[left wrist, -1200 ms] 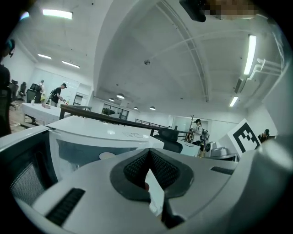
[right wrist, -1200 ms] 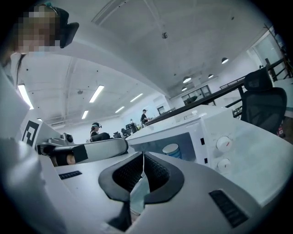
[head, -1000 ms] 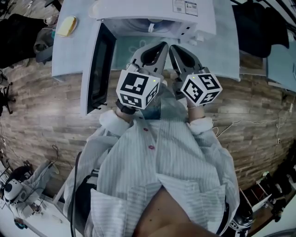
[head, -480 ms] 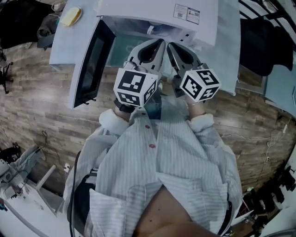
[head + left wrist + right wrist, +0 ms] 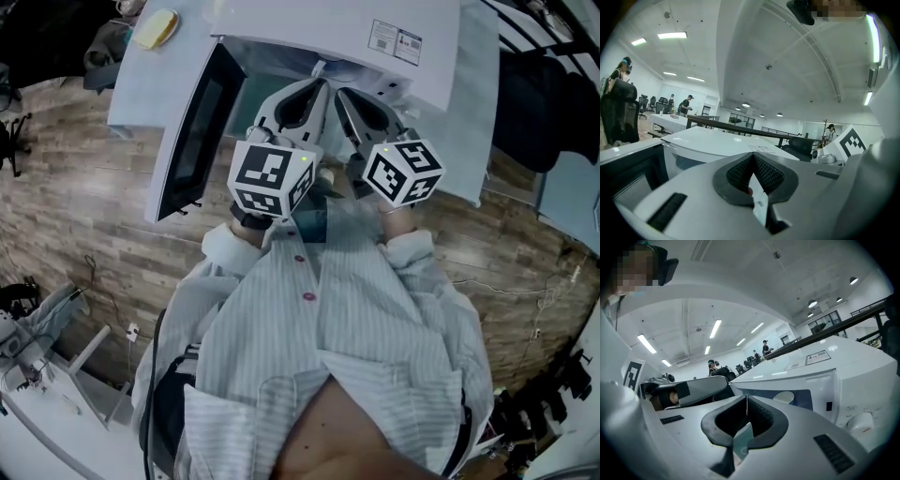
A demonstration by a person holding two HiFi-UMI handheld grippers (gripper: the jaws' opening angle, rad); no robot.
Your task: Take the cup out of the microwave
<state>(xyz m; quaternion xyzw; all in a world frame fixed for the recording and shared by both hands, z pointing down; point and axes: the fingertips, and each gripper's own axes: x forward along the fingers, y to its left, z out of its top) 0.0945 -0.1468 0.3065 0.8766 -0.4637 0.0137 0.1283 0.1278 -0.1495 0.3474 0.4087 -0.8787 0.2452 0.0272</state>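
Note:
The white microwave stands on a pale table with its door swung open to the left. In the right gripper view a white rounded shape sits inside the cavity; it looks like the cup. Both grippers hang side by side just in front of the opening. The left gripper is shut with nothing between its pads. The right gripper is also shut and empty. From the head view the cavity's inside is mostly hidden by the microwave's top.
A yellow sponge-like object lies on the table left of the microwave. The control panel with its knob is on the microwave's right. Wooden floor, chairs and cables surround the table. People stand far off in the room.
Both grippers have shifted a little across the microwave's front together, still shut. The head view has swung, so the microwave and door sit further right in the picture.

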